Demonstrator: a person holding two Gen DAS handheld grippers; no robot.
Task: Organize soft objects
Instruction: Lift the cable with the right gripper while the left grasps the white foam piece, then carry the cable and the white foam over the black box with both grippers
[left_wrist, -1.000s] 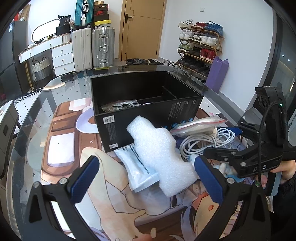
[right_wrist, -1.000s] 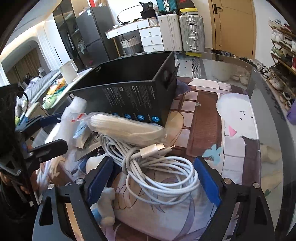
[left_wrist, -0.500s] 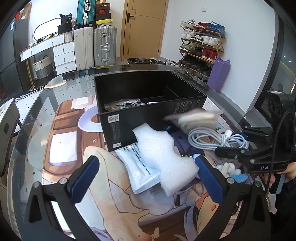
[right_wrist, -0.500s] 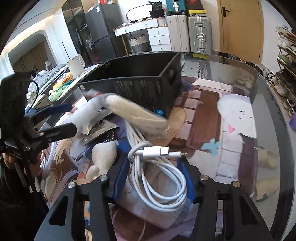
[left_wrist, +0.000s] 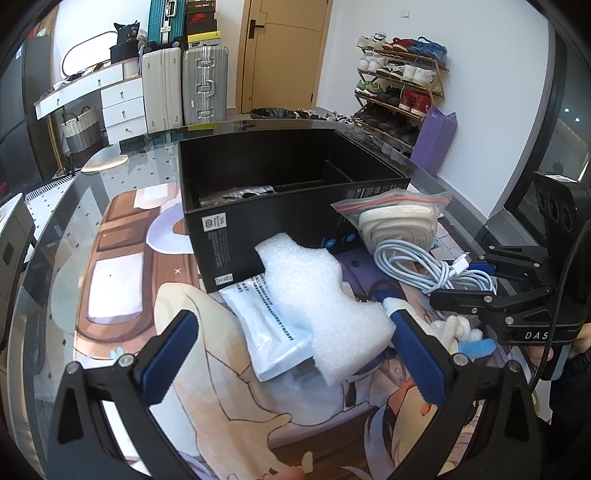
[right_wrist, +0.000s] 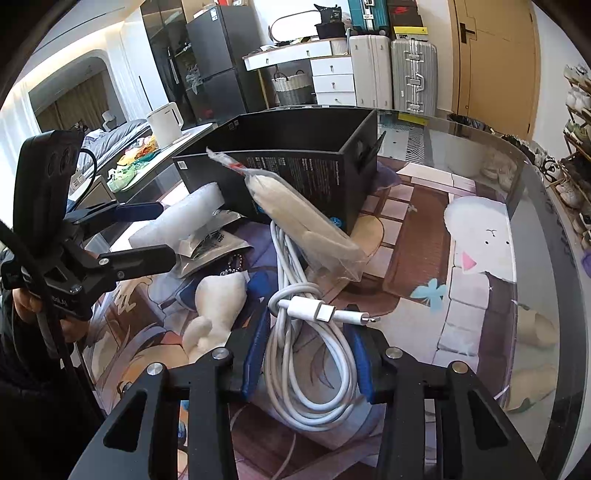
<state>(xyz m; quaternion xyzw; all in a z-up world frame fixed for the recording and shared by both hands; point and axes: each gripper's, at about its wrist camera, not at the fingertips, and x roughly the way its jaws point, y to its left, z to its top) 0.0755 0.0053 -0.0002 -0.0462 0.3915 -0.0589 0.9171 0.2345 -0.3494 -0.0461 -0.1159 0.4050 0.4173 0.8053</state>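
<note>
Right gripper (right_wrist: 306, 354) clamped on white cable coil (right_wrist: 306, 369), bagged item (right_wrist: 299, 218) draped ahead. Left gripper (left_wrist: 295, 354) spread wide, foam block (left_wrist: 321, 295) between fingers.

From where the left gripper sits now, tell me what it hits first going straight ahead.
Most likely the white foam piece, lying between the open left gripper fingers and overlapping the white pouch. Beyond it stands the black box. Depth is uncertain.

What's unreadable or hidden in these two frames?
- Black box contents: left wrist view, near wall hides most; right wrist view shows only the outside.
- Plush toy: left gripper and cable cover parts; left wrist view shows scraps behind the finger.
- Box print: too small in both.
- Zip bag underside: whether it rests on the cable is unclear.
</note>
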